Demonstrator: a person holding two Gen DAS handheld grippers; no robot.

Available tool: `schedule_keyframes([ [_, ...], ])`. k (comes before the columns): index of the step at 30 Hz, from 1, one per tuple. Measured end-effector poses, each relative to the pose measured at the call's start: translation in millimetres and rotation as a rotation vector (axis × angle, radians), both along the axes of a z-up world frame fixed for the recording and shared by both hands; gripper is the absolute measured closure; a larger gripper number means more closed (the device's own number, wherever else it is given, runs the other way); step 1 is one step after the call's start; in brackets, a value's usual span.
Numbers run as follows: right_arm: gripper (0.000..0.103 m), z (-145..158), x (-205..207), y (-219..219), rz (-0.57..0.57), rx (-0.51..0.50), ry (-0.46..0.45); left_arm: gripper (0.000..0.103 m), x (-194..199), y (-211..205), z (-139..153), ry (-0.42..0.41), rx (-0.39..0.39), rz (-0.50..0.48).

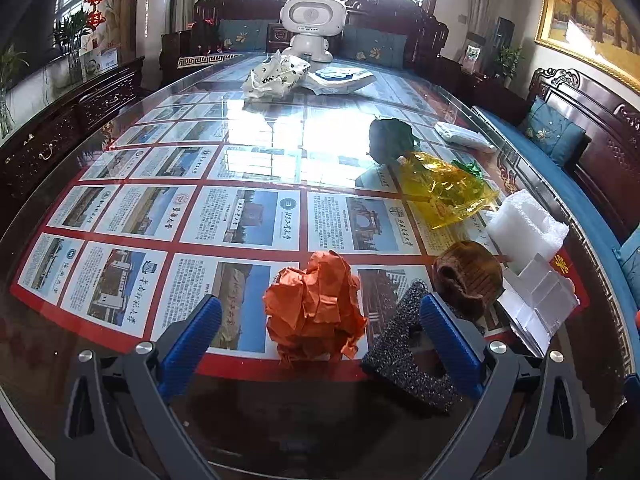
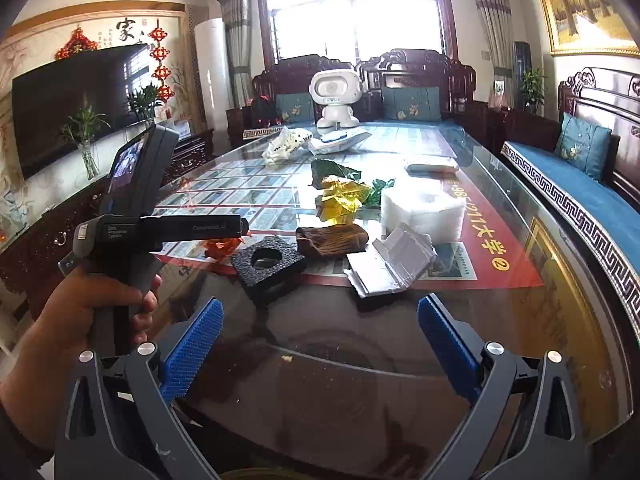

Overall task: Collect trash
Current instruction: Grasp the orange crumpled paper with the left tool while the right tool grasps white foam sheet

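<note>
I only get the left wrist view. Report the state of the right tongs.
Observer: The right tongs are open and empty, over bare glass of the dark table.
Operator: Say what holds the left tongs.
Observer: A hand grips the dark handle of the left tongs.
Operator: Name what lies ahead of the right tongs.
Observer: The black foam square with a round hole and the white folded plastic tray.

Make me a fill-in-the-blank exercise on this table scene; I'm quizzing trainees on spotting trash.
1. The crumpled paper ball between the left hand-held gripper's open fingers is ____ in colour.
2. The black foam block has a ____ cut through its middle.
3. The crinkled cellophane beside the white foam roll is ____.
4. The right hand-held gripper holds ____.

Missing words: orange; hole; yellow; nothing
</note>
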State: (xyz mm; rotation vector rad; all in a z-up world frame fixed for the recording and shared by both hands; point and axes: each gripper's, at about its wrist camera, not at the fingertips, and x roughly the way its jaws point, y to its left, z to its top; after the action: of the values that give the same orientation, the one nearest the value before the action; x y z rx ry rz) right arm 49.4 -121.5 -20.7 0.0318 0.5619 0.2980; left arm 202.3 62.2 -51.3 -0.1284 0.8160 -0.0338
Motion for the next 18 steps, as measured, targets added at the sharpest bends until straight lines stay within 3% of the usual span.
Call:
schedule_keyframes([
  [4, 0.008, -1.8, 14.6, -0.7, 0.000, -0.001, 0.009, 0.005, 18.2, 2.7, -8.8, 0.044, 0.000, 0.011],
  [6, 0.008, -3.0, 20.4, -1.7, -0.001, -0.002, 0.013, 0.018, 23.3, 2.7, -10.1, 0.050, 0.006, 0.007],
  [8, 0.008, -3.4, 26.8, -2.7, -0.008, -0.005, 0.021, 0.045, 28.3, 1.5, -13.3, 0.071, 0.004, -0.007],
  [9, 0.008, -4.4, 30.0, -3.8, -0.015, -0.006, 0.029, 0.053, 28.8, 2.2, -14.8, 0.079, -0.007, -0.014],
  [14, 0.008, -10.8, 47.1, -14.8, -0.035, 0.014, 0.086, 0.061, 22.8, 6.4, -11.2, 0.042, -0.044, -0.029],
  [18, 0.009, -17.1, 64.9, -34.6, -0.097, 0.047, 0.146, 0.061, 14.3, 3.6, -2.5, 0.004, -0.018, -0.042],
])
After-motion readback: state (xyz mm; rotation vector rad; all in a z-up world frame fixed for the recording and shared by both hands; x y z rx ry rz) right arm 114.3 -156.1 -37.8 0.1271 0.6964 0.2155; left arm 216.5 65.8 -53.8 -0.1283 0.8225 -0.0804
